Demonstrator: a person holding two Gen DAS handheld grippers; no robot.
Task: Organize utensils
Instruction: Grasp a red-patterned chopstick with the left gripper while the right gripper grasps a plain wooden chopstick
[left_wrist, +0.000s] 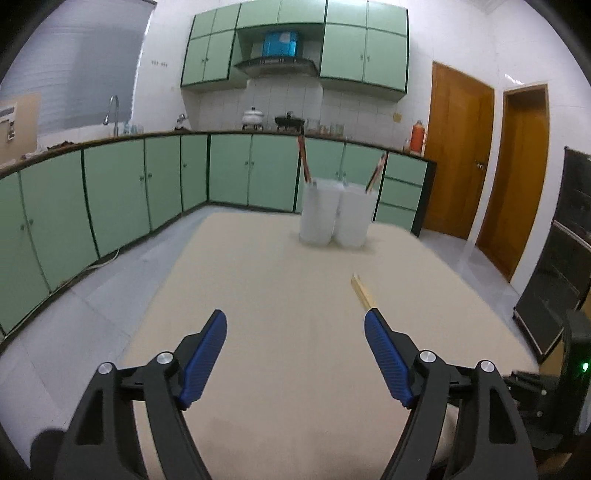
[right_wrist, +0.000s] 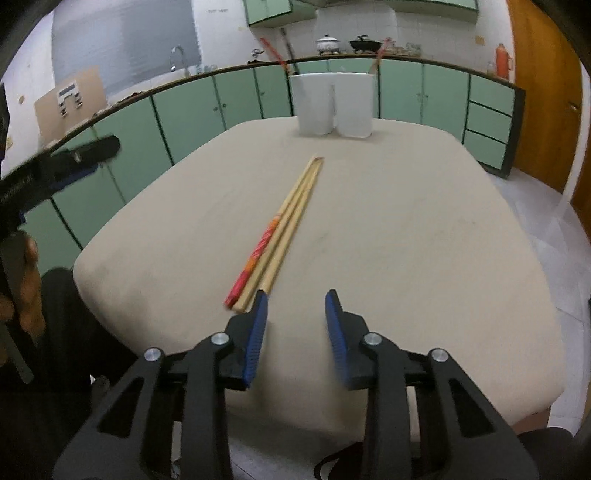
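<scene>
A beige table (right_wrist: 406, 240) fills the middle of this kitchen, with green cabinets (left_wrist: 122, 192) running along the far and left walls. At the far edge of the table stand two white holders (right_wrist: 334, 105), touching side by side, each with a few red-tipped chopsticks (left_wrist: 305, 158) leaning out of its top. Nearer, a small bundle of loose wooden chopsticks (right_wrist: 284, 229) lies flat on the tabletop, pointing from near to far; the leftmost one carries a red and orange wrapper at its near end. The right gripper (right_wrist: 296, 308) hovers just over the near end of that bundle, its blue pads only partly apart and nothing between them; the left pad sits right at the chopstick ends, though I can't tell if it touches them. The left gripper (left_wrist: 295, 325) is spread wide and empty over bare table, to the left of the bundle, whose far end shows just past its right finger. A hand (right_wrist: 22, 291) on the left grips that tool's handle.
</scene>
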